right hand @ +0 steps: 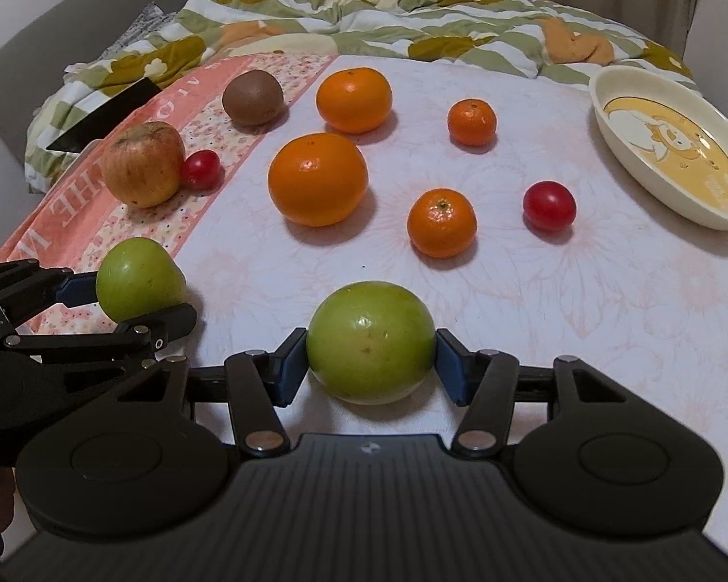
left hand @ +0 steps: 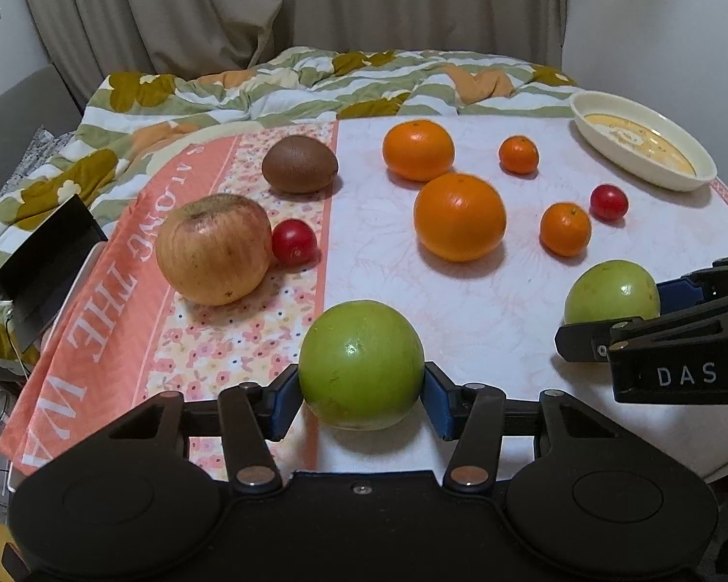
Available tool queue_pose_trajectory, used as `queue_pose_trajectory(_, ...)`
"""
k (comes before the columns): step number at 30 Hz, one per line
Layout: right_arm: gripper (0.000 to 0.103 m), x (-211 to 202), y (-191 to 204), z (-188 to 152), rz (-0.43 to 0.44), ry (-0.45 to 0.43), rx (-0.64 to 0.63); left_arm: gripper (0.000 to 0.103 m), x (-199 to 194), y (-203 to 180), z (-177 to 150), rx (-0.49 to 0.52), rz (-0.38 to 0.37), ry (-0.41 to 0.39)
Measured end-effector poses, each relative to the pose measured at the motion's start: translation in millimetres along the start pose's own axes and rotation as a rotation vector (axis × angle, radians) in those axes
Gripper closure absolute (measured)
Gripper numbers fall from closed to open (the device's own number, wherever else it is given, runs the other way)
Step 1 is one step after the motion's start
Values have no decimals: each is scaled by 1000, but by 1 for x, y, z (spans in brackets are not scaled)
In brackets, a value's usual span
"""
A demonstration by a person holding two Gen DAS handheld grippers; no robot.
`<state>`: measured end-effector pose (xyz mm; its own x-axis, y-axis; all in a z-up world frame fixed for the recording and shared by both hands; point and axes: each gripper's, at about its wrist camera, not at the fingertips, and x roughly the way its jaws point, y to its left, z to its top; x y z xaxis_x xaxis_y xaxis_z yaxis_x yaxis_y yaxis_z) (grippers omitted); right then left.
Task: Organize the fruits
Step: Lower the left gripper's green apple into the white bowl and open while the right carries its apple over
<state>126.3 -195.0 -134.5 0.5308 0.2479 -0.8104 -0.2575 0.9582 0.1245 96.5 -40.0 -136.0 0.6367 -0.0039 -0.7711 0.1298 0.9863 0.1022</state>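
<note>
Sorting had barely begun: the cream oval ceramic dish (right hand: 621, 111) at the far right held nothing, and 9 loose fruits lay spread over the pale floral tablecloth (right hand: 558, 315). From the left these were a streaky red-yellow apple (left hand: 213, 248) touching a small red cherry tomato (left hand: 293, 241), a brown fuzzy kiwi (left hand: 299, 163), 2 large oranges (left hand: 459, 217), 2 small mandarins (left hand: 565, 229) and a 2nd tomato (left hand: 608, 202).

The left gripper (left hand: 361, 388) was clamped on a round green fruit (left hand: 361, 363), blue pads against both sides. The right gripper (right hand: 371, 361) likewise gripped its own green fruit (right hand: 371, 342). Both fruits sat low, near the table's front edge; whether they rested on the cloth could not be told.
</note>
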Motion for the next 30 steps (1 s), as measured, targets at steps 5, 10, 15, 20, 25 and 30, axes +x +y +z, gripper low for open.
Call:
queue_pose_trajectory(5,32,-22,-14,5,10,-31,-1,47,-17,-14,14,-16,7,-30)
queue_pose_trajectory(10,32,-56,-40,11,6,-76,8,47,-40,-35,33,-25,8,-73)
queue_pose_trajectory(15,32,-92,-77,17,-21,-117,22,47,-60,-64,56,-32,-10,-122)
queue_pose_trajectory(20,32,-123,-119,25,-71,-160,37,47,-68,-95,84,-36,-50,-159)
queue_pose_trajectory(25,32,-141,-164,37,-101,-175,84,47,-63,-122,117,-8,-108,-172)
queue_pose_trajectory(30,32,-147,-206,50,-151,-195,138,47,-44,-149,154,57,-169,-179)
